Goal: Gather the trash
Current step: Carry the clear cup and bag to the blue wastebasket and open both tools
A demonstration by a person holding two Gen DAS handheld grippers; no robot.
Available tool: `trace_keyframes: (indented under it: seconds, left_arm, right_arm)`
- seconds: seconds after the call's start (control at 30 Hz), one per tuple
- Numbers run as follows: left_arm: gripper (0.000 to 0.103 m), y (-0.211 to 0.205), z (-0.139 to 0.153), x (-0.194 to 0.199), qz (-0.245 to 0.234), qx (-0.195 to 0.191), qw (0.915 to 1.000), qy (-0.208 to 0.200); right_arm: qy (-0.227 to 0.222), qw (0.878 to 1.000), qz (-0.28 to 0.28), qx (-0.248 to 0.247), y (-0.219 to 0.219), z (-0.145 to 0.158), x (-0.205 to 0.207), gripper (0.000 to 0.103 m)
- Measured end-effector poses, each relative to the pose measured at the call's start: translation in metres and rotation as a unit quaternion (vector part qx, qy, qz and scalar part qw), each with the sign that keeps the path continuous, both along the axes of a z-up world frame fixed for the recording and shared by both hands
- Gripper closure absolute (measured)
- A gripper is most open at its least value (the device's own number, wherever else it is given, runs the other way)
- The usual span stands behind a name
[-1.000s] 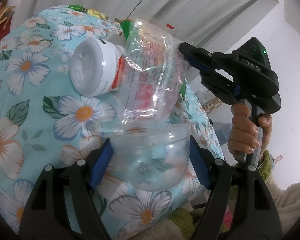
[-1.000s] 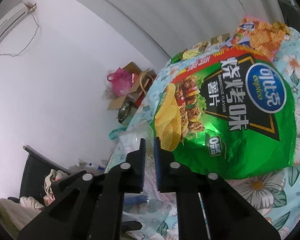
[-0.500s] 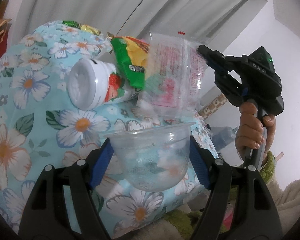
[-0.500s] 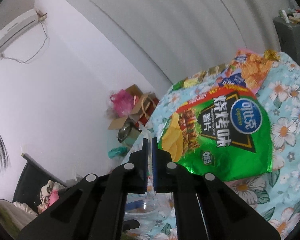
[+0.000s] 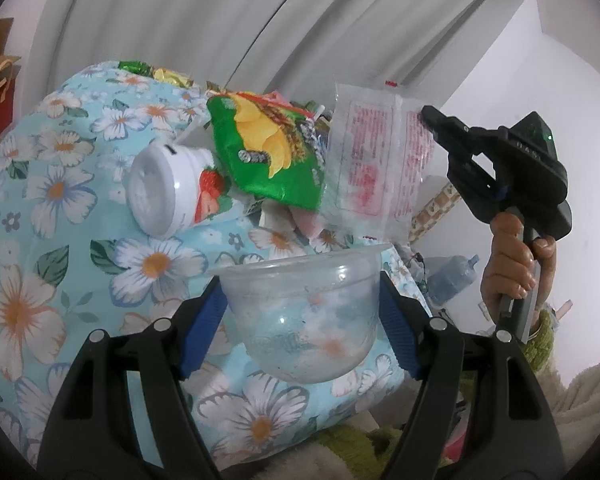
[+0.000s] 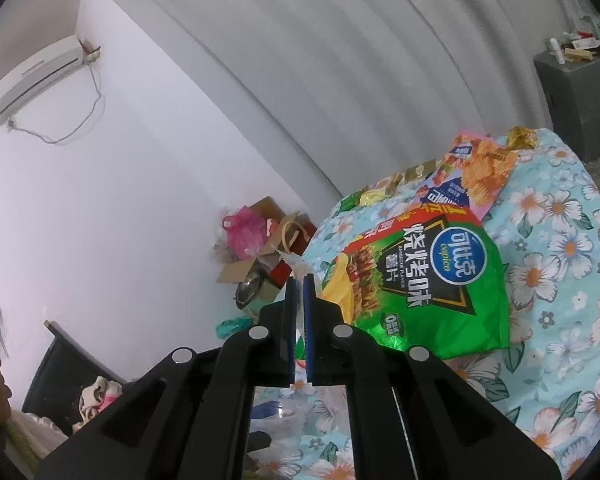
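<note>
Nearest my left camera, my left gripper (image 5: 302, 312) has its jaws set wide around a clear plastic bowl (image 5: 300, 312), the blue pads (image 5: 202, 330) pressing on its opposite walls just under the rim, so the bowl hangs upright with its mouth open. I judge it light and thin-walled, likely to flex or pop out if squeezed harder, so a hold high on the wall near the stiffer rim seems right. Just above and beyond the bowl's mouth, my right gripper (image 5: 426, 114) pinches a clear wrapper (image 5: 374, 168) by its upper corner; from the right wrist view the jaws stand nearly together with only the thin film between them. The wrapper is transparent with pink-red print, crinkled, and hangs limp, its lower edge close to the bowl's rim. It looks almost weightless, soft and slippery, so I judge a corner or seam pinch is the only sure hold, and it may cling or drift when let go. Farther off on the floral cloth (image 5: 72, 208) lie more pieces: a white strawberry cup (image 5: 168, 192) on its side, a green chip bag (image 6: 416, 284) lying flat, and an orange snack packet (image 6: 478, 164) beyond it.
</note>
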State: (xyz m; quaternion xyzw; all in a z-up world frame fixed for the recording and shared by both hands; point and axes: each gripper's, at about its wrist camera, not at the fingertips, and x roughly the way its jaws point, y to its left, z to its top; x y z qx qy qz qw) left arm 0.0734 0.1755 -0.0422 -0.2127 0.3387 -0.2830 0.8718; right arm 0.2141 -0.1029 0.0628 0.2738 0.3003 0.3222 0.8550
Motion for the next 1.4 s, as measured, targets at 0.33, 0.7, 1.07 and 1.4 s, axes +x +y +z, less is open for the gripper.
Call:
trace_keyframes:
  seconds: [0.33, 0.7, 1.07, 1.4]
  left_arm:
    - [0.034, -0.017, 0.029, -0.003, -0.014, 0.010, 0.9992, -0.036]
    - [0.034, -0.068, 0.065, 0.015, -0.065, 0.020, 0.9955, -0.066]
    - [0.034, -0.181, 0.088, 0.037, -0.189, 0.020, 0.9785, -0.080]
    - [0.033, -0.345, 0.081, 0.052, -0.322, 0.052, 0.9445, -0.038]
  right_arm:
    - [-0.019, 0.999, -0.032, 0.016, -0.038, 0.018, -0.027, 0.100]
    - [-0.054, 0.994, -0.092, 0.035, -0.106, 0.030, -0.075, 0.100]
    - [-0.043, 0.970, -0.232, 0.056, -0.212, 0.008, -0.155, 0.100]
    - [-0.004, 0.912, -0.402, 0.088, -0.321, -0.047, -0.242, 0.100]
